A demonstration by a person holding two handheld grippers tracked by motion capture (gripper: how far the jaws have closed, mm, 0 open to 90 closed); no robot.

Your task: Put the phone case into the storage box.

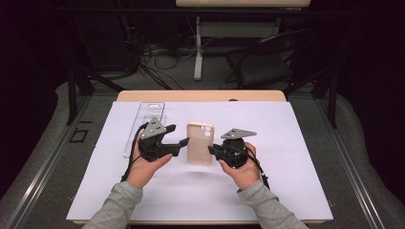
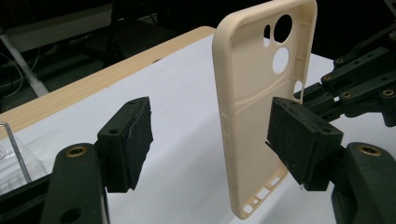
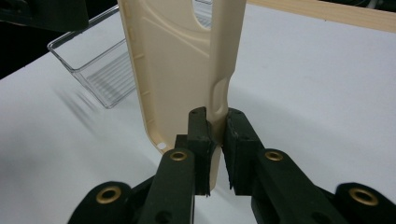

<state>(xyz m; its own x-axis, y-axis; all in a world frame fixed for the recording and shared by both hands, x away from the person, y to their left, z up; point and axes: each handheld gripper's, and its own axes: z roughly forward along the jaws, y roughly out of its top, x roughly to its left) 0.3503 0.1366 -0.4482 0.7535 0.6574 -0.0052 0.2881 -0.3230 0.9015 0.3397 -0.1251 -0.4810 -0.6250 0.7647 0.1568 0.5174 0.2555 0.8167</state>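
Note:
A beige phone case [image 1: 199, 143] with round camera cut-outs is held up off the white sheet [image 1: 286, 167] between both hands. My right gripper [image 1: 212, 150] is shut on its right side rim; in the right gripper view the two pads pinch that rim [image 3: 217, 135] low on the case [image 3: 177, 70]. My left gripper [image 1: 184, 141] comes in from the left and stands open. In the left gripper view [image 2: 215, 140] the case [image 2: 252, 93] stands upright between the pads, close to the right pad [image 2: 303, 140] and well apart from the left one. The right gripper's linkage [image 2: 359, 79] shows behind the case.
A clear plastic tray [image 1: 145, 119] lies on the sheet at the back left, just behind the left hand; it also appears in the gripper views [image 3: 100, 70] [image 2: 14, 158]. The wooden table edge [image 1: 200, 95] runs behind. A chair [image 1: 262, 67] and cables stand on the floor beyond.

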